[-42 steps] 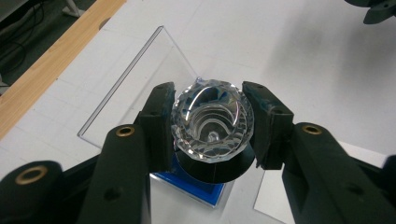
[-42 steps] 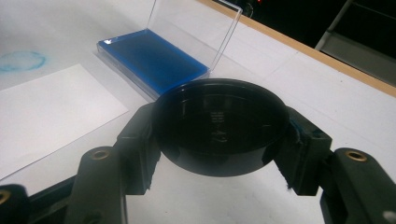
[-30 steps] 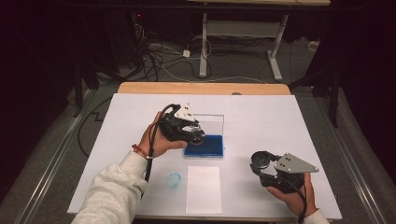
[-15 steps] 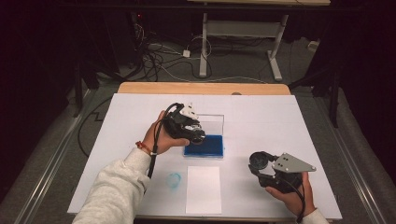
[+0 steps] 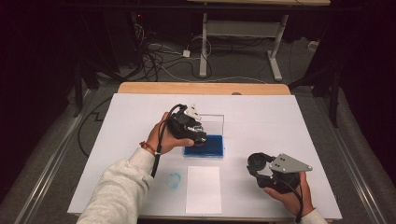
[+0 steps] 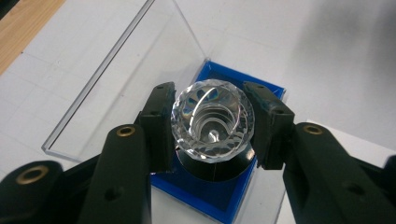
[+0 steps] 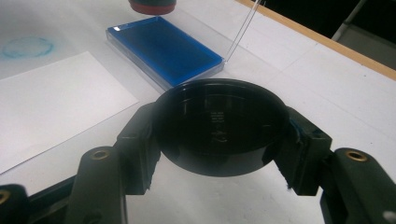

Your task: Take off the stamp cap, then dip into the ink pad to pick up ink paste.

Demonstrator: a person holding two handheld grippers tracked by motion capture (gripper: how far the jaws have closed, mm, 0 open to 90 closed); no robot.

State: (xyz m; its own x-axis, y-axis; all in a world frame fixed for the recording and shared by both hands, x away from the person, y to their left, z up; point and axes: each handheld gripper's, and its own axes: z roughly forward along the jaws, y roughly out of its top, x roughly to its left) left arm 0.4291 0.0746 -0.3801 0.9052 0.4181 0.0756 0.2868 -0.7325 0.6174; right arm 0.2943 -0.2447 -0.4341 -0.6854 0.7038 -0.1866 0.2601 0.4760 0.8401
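My left gripper (image 6: 212, 126) is shut on the faceted clear crystal knob (image 6: 212, 120) of a round stamp, whose black base (image 6: 215, 169) points down over the blue ink pad (image 6: 219, 198). In the high view the left gripper (image 5: 196, 138) hangs over the left end of the ink pad (image 5: 208, 148). The pad's clear lid (image 5: 214, 122) stands open behind it. My right gripper (image 5: 258, 164), near the table's front right, is shut on a round black cap (image 7: 218, 126), held a little above the table.
A white sheet of paper (image 5: 203, 189) lies at the front centre, with a faint blue stamped mark (image 5: 174, 179) on the table cover to its left. The white-covered table (image 5: 280, 121) ends in a wooden edge (image 5: 201, 88) at the far side. Cables lie on the floor beyond.
The left gripper with the stamp has shifted slightly and sunk a little toward the ink pad. The right gripper has stayed where it was.
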